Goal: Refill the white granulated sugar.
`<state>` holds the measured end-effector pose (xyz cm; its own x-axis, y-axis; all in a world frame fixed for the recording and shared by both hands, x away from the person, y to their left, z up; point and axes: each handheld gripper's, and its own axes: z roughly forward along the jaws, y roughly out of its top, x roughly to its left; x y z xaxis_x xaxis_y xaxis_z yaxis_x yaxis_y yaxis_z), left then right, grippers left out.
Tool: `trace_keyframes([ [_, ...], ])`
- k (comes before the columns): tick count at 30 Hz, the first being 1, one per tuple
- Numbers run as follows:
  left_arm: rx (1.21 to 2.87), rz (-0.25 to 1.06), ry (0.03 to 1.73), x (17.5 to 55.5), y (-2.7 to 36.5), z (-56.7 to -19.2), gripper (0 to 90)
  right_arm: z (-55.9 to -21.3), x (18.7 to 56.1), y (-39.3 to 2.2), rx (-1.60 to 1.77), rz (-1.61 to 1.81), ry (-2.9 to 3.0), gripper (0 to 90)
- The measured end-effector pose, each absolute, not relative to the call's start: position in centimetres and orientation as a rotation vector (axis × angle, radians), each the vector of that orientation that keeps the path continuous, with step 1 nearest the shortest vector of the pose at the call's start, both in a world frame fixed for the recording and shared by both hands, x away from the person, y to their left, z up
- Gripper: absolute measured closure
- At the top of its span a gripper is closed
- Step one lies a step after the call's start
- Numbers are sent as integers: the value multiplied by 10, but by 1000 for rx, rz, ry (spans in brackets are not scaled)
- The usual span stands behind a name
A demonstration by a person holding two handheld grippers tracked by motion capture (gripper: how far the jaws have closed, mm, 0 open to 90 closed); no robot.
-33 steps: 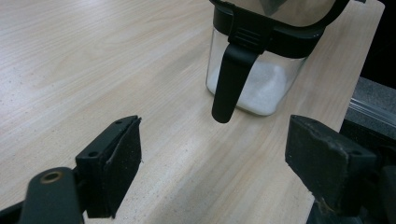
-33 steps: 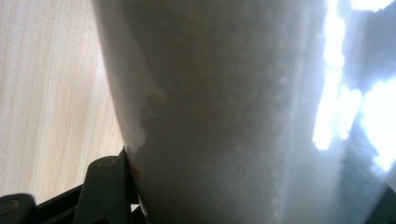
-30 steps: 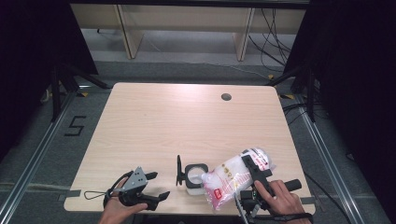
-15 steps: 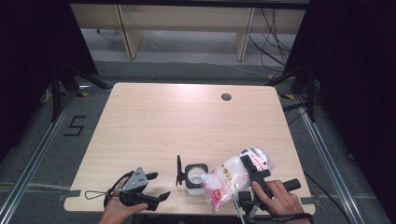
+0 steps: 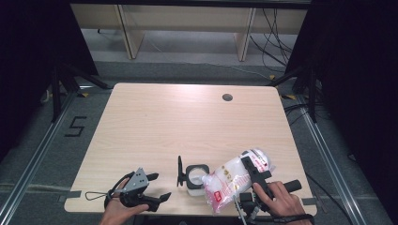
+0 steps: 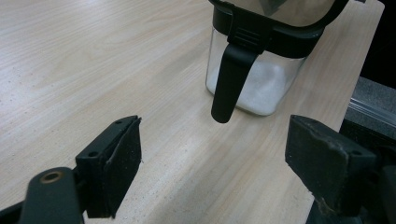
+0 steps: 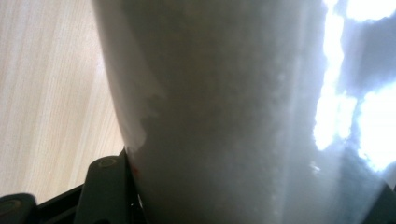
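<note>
White bag (image 5: 230,180) tilted over container (image 5: 195,176).
Right tool (image 5: 253,174) gripped it, mouth toward counter's (image 5: 187,122) near-left corner; left tool (image 5: 157,187) gaped wide.

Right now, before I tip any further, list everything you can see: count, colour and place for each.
bag of white granules: one, clear plastic with red print, tilted over the container near the table's front edge, clamped in the right gripper.
container: one, clear with a black rim and a black lid flipped open, some white granules inside, front centre of the table.
table: one, light wood, a round cable hole near its far right.
floor marking: one, black numeral on the grey floor, left of the table.
left gripper: one, black, jaws open, nothing between them, aimed at the container.
right gripper: one, black, closed on the bag.
</note>
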<state>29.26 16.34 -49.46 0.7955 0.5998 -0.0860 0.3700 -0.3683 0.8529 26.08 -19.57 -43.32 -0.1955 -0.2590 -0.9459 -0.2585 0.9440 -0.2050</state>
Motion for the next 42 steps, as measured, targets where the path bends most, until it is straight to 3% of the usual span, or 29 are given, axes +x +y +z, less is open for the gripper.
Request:
trace_keyframes([
  [42,2004,282,729,293,163,-496,180,-426,262,-201,-354,3,1798,410],
])
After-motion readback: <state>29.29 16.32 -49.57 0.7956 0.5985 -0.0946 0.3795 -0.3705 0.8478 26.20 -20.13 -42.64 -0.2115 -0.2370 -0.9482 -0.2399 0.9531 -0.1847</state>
